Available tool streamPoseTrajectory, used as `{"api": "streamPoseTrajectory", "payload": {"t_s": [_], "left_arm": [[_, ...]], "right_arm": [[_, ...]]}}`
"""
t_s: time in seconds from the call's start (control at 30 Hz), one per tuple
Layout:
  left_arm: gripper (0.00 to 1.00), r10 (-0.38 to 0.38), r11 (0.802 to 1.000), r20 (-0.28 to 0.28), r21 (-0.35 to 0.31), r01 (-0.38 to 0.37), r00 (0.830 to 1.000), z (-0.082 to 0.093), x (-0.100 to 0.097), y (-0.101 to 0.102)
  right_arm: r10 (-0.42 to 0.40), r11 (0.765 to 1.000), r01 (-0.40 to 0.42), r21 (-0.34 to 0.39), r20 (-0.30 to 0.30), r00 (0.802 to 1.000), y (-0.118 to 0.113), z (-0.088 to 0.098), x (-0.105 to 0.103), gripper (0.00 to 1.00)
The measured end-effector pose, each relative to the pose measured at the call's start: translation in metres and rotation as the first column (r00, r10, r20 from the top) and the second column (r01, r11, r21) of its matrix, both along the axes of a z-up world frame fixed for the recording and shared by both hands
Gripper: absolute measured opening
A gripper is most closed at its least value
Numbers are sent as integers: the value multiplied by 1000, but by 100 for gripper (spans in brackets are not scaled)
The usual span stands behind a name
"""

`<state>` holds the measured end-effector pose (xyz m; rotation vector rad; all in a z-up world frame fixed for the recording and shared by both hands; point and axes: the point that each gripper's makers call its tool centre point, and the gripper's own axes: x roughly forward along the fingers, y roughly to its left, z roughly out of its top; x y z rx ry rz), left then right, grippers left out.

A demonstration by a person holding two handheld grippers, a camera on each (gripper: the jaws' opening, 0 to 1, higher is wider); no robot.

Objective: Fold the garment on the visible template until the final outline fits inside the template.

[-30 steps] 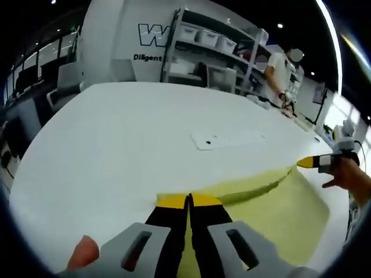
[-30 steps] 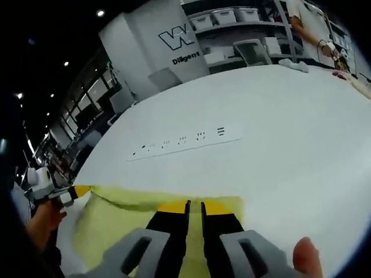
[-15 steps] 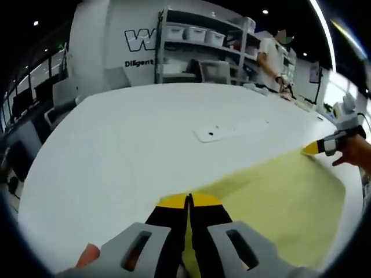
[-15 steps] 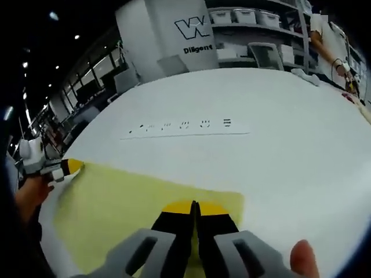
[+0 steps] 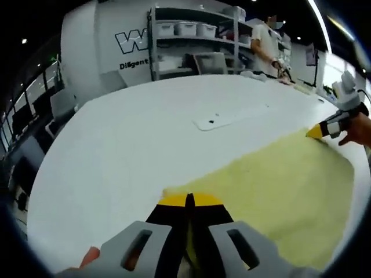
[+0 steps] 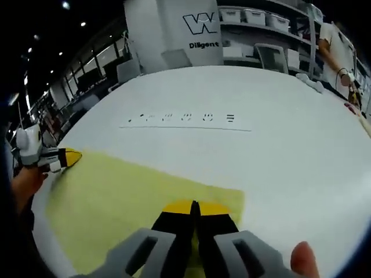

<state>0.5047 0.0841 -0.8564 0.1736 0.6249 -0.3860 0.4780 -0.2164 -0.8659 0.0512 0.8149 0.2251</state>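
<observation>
Shelving backs the white table, where both claws pinch the flat yellow garment's corners.

The left gripper has its yellow-tipped jaws pressed together, pointing forward and low. The right gripper is posed the same way, jaws closed tip to tip. A thumb shows beside the right gripper's grey body, near the lower right.
</observation>
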Motion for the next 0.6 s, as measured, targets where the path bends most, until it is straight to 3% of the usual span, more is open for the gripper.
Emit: {"api": "streamPoseTrajectory", "payload": {"t_s": [0.17,0.37,0.6], "left_arm": [[2,11,1000,2,1,-11,1000,4,0,4],[2,4,1000,14,-30,-4,1000,19,-11,1],[1,3,999,9,-53,-3,1000,33,-47,10]], "right_arm": [[3,1000,-3,18,4,1000,1,4,0,0],[12,1000,-12,21,37,999,3,27,-10,0],[25,1000,-25,6,70,997,-1,51,-33,0]]}}
